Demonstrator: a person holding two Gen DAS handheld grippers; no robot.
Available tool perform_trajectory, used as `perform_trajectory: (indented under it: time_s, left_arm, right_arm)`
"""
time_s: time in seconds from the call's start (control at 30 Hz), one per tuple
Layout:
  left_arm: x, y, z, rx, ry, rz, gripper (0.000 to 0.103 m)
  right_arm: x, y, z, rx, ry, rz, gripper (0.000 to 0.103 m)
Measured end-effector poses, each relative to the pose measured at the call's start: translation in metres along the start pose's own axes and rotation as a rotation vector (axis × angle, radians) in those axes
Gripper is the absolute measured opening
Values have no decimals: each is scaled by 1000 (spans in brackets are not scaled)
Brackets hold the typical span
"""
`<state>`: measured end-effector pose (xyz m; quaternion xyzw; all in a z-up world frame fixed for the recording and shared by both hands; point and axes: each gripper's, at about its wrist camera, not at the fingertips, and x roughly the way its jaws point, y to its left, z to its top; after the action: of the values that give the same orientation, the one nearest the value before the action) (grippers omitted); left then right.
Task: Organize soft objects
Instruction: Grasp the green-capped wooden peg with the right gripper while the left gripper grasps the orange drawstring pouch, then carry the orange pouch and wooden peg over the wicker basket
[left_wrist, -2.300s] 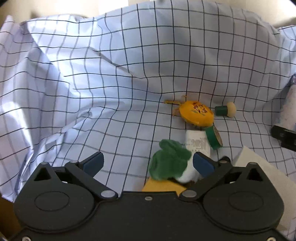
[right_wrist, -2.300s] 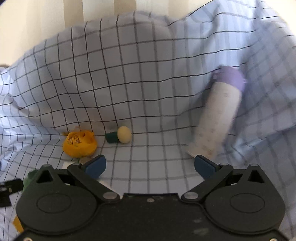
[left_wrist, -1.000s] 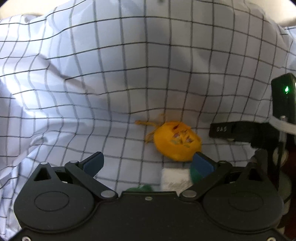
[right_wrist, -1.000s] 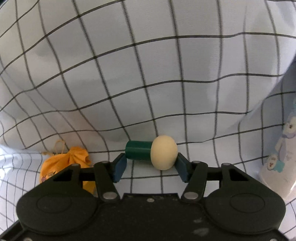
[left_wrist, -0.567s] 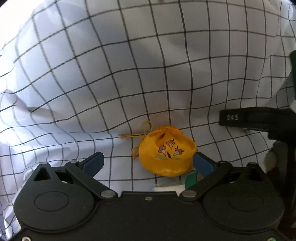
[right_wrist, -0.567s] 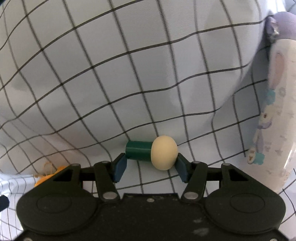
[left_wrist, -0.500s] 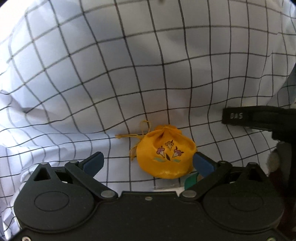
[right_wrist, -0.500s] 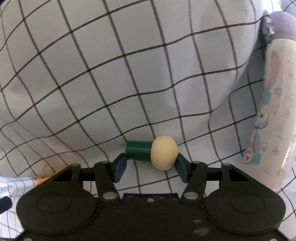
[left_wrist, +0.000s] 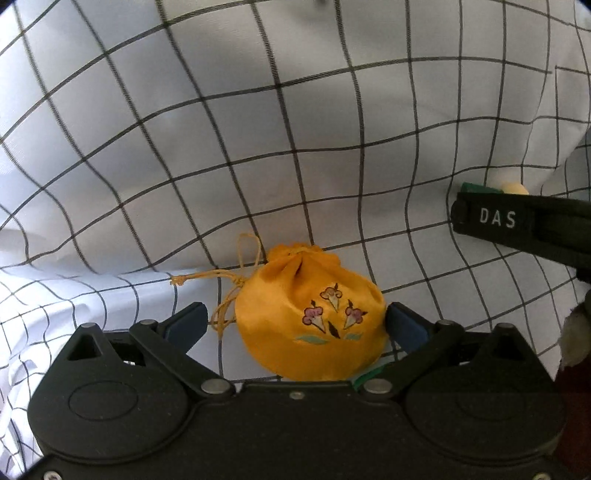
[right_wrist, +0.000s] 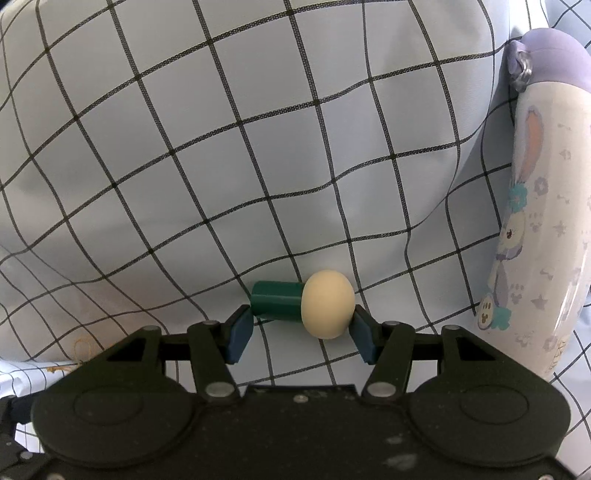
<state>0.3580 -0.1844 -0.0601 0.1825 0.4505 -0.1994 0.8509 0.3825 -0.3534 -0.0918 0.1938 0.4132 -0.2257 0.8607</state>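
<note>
Both grippers angled downward.
Left gripper: jaws spread wide. Right gripper: jaws narrowed, gripping.

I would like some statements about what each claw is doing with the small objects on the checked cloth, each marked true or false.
1. The right claw is shut on the sponge applicator with the green handle. True.
2. The yellow drawstring pouch sits between the fingers of the left claw. True.
3. The left claw is clamped tight on both sides of the pouch. False: a gap shows beside its left finger; it is open.
4. The pouch is plain, without pattern. False: it has embroidered flowers.
5. The bottle with the purple cap is held in the right claw. False: it lies apart on the checked cloth.
</note>
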Motion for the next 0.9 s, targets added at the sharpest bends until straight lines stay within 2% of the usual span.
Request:
perform_trajectory:
  time_s: [0.03, 0.1, 0.2, 0.37, 0.57, 0.73, 0.9]
  left_arm:
    - [2, -2, 0, 9, 7, 8, 96]
    - [4, -3, -1, 16, 18, 5, 76]
    - [2, 1, -1, -16, 11, -17, 68]
    - [-22, 7, -3, -35, -42, -4, 68]
    - [-82, 12, -15, -79, -137, -30, 68]
    - [-130, 24, -38, -110, -188, -59, 68]
    - [-170, 29, -76, -143, -215, -41, 68]
  right_arm:
    - [0, -1, 1, 0, -1, 0, 56]
    - [-4, 10, -11, -2, -3, -2, 56]
    - [-6, 21, -22, -2, -9, -5, 56]
    - [0, 23, -28, -1, -22, -9, 56]
    - [-8, 24, -29, 4, -42, -7, 56]
    - [-13, 21, -32, 21, -69, 6, 56]
    - [-22, 17, -37, 41, -111, 31, 56]
